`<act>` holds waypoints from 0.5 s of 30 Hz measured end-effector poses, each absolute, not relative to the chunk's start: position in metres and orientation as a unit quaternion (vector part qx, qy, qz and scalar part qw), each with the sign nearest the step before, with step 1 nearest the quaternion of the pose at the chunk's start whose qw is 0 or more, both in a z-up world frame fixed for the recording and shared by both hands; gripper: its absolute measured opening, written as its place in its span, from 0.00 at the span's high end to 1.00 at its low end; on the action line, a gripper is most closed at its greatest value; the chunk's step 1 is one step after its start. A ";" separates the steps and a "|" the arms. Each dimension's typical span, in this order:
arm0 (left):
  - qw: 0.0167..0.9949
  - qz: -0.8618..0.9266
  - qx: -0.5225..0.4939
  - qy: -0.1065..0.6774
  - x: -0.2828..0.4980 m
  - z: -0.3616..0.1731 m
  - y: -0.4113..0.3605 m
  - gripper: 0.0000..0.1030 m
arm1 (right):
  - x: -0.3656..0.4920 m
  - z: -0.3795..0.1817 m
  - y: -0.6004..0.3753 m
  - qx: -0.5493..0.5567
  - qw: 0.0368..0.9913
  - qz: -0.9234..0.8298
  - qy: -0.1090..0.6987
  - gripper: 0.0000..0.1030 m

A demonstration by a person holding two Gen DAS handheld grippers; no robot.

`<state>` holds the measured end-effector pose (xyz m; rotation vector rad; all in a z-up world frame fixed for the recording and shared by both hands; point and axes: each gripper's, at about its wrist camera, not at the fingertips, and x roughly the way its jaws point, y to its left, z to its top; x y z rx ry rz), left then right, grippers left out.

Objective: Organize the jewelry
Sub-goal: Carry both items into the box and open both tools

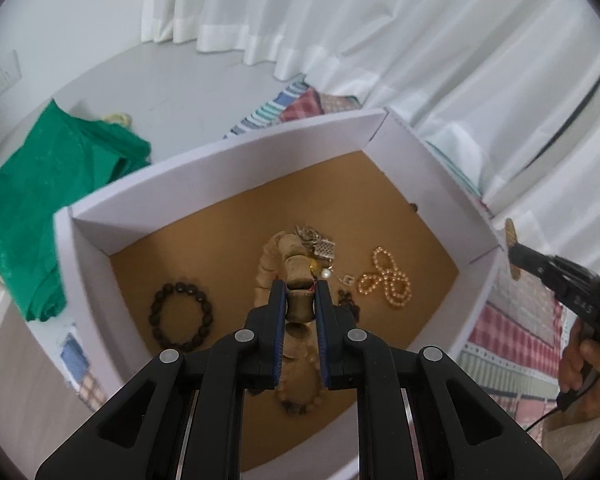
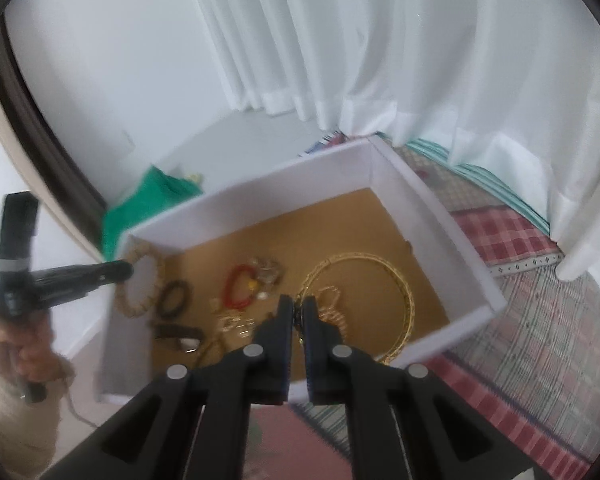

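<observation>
1. Wooden bead bracelet [image 1: 278,256]: clamped by one bead in the left tongs [image 1: 301,294], hanging above the white box [image 1: 220,168].
2. Gold bangle [image 2: 400,280]: clamped at its rim in the right tongs [image 2: 298,312], above the same box.
3. Box floor: dark bead bracelet [image 1: 178,316], gold bead strand [image 1: 388,278], red bracelet [image 2: 238,286].
4. Green cloth [image 1: 40,200]: beside the box.

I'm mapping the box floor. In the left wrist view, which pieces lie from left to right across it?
Dark bead bracelet → tan wooden bracelet, pinched in the left gripper → gold bead strand.
</observation>
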<state>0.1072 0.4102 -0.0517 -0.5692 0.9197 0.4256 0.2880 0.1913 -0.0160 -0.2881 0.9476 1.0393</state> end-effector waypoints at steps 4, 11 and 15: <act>0.825 0.196 -0.275 0.454 0.130 -0.073 0.404 0.88 | 0.312 -0.043 0.216 -0.174 0.754 0.454 0.442 0.95; 0.817 0.189 -0.259 0.479 0.164 -0.106 0.380 0.84 | 0.340 -0.098 0.251 -0.235 0.748 0.423 0.453 0.95; 0.825 0.195 -0.236 0.474 0.166 -0.106 0.363 0.43 | 0.343 -0.119 0.262 -0.252 0.752 0.410 0.451 0.82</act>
